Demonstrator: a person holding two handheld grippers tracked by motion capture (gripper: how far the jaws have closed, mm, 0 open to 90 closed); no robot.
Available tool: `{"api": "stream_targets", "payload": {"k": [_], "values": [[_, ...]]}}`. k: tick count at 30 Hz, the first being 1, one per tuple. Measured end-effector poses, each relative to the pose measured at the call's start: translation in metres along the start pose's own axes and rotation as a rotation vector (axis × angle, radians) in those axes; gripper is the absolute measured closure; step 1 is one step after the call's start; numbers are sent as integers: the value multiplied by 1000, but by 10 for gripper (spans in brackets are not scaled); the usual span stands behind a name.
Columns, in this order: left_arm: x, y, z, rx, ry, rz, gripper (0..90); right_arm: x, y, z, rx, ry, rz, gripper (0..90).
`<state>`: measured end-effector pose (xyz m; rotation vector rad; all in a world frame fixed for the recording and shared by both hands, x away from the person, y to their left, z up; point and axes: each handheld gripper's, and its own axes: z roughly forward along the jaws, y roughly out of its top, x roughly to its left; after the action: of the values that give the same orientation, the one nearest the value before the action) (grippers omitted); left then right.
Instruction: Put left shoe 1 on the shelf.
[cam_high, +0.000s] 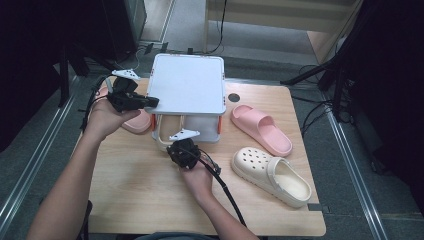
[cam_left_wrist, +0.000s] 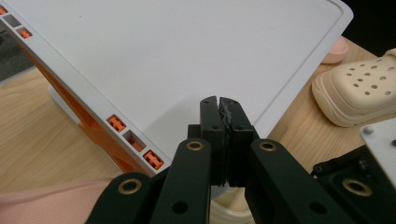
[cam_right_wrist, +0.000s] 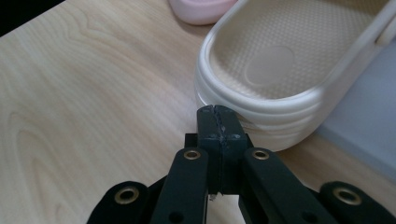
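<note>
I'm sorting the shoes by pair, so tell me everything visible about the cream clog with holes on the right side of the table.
The cream clog with holes looks like moulded foam or rubber. Round vent holes dot its rounded toe, a heel strap crosses the back, and the footbed is plain. It lies upright on the light wooden table, toe toward the white rack, heel toward the near right corner. The pink slide sandal lies just beyond it. Neither gripper touches it.

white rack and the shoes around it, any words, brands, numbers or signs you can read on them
None can be read.
White two-tier plastic rack: plain top, no print; orange clips bear no marks.
Cream perforated clog: no legible brand.
Pink foam slide sandal: no lettering.
Light wooden table: only wood grain.
</note>
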<state>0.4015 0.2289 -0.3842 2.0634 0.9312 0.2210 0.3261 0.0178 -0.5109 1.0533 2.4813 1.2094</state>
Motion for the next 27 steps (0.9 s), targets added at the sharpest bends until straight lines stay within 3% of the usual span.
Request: {"api": "stream_targets", "payload": {"k": [3,5,14,16,19,22,27], "values": [[0,0,0,0,4,1,887,-1,4,6,-4,7,-6,900],[0,0,0,0,4,4,887,-3,8,10,-12,-14,-9,900],[-1,0,1,-4,2,12,887,-14,21,27,-19,-37,22,900],[-1,-1,1,-7,-3,12,884,-18,22,28,-19,-18,44,900],[0,-1,0,-7,-5,13,877,-19,22,24,-14,-3,47,900],[-3,0,0,-1,-6,12,847,-20,20,7,-18,44,53,900],[-2,2,0,3,-50,-24,711,-21,15,-16,-21,91,35,867]]}}
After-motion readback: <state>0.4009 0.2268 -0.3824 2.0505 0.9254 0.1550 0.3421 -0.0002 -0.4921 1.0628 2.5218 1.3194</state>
